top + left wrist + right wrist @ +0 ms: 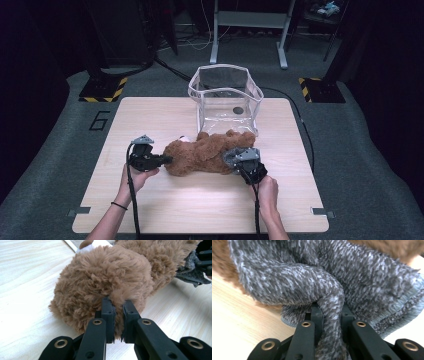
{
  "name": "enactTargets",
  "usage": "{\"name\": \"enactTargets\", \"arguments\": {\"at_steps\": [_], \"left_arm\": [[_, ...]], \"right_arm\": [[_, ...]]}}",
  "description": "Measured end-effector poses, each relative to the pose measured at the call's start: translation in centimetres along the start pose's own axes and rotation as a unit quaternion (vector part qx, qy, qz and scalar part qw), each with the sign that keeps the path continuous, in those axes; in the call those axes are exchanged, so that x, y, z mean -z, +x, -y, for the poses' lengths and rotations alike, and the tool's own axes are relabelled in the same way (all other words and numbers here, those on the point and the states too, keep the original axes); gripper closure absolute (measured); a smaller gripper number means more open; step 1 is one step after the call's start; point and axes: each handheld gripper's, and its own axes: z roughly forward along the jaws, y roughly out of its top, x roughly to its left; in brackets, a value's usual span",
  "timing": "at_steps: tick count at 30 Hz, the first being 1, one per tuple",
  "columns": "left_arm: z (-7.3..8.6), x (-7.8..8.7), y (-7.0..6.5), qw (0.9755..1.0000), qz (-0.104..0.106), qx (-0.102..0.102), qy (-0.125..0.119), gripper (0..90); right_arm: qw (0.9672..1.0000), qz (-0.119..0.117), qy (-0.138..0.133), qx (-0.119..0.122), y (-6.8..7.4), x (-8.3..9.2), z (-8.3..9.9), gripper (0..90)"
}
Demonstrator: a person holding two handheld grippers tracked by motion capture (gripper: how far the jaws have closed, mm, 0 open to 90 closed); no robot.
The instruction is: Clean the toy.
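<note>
High view: brown plush teddy bear point(202, 156) found lying on its side across the middle of the pale wooden table point(150, 210), just in front of the clear soft-plastic bin with white-edged rim point(225, 97), bear touching or nearly touching the bin's front wall. Left gripper point(167, 160) seen at the bear's left end, right gripper point(235, 162) at its right end, a hand behind each. Bin noted open-topped, nothing of the bear inside; judged early stage, both ends gripped, lift and placement into the bin apparently still to do. Left gripper view: jaws seen drawn narrow, clamped on a tuft of the bear's long, shaggy brown pile point(105, 282); rounded, well-stuffed body resting on the smooth, light-grained tabletop point(27, 272); white patch of fur point(91, 247) noted at the top edge. Grey knitted fabric point(188, 265) visible at far right by the other gripper. Right gripper view: jaws likewise narrow, pinching a fold of grey fuzzy knitted cloth point(329, 307), flecked dark and light, with a paler ribbed hem point(404, 307); brown fur point(222, 260) just behind, whether garment or loose cloth not determinable. Grip judged on soft, yielding material at both ends; slippage or stretching possible on lifting.
</note>
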Motion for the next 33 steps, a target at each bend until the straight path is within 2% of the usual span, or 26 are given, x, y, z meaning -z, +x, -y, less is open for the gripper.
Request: {"name": "enactTargets", "arguments": {"at_steps": [6,12,15,17,23,28,33], "left_arm": [[0.0,0.0,0.1,1.0000,0.000,-0.002,-0.001,82.8],[0.1,0.2,0.3,1.0000,0.000,0.000,-0.001,82.8],[0.1,0.2,0.3,1.0000,-0.001,0.001,-0.001,82.8],[0.1,0.2,0.4,1.0000,-0.001,-0.001,0.000,82.8],[0.3,0.5,0.6,1.0000,-0.006,0.001,-0.001,82.7],[0.3,0.5,0.6,0.9999,-0.012,0.003,-0.006,82.6],[0.3,0.6,0.5,0.9997,-0.024,-0.005,-0.008,82.3]], "right_arm": [[0.9998,0.004,0.013,-0.018,-0.6,-0.7,0.4,79.8],[0.9995,0.006,0.022,-0.021,-1.0,-1.6,0.4,79.8],[0.9992,0.006,0.025,-0.029,-1.0,-2.1,0.2,79.8],[0.9994,0.009,0.027,-0.022,-1.1,-2.5,-0.1,79.8],[0.9988,0.012,0.039,-0.026,-1.8,-3.3,-0.3,79.7],[0.9983,0.018,0.041,-0.037,-3.2,-2.1,0.2,79.6],[0.9967,0.005,0.060,-0.054,-5.4,0.5,0.9,79.0]]}}
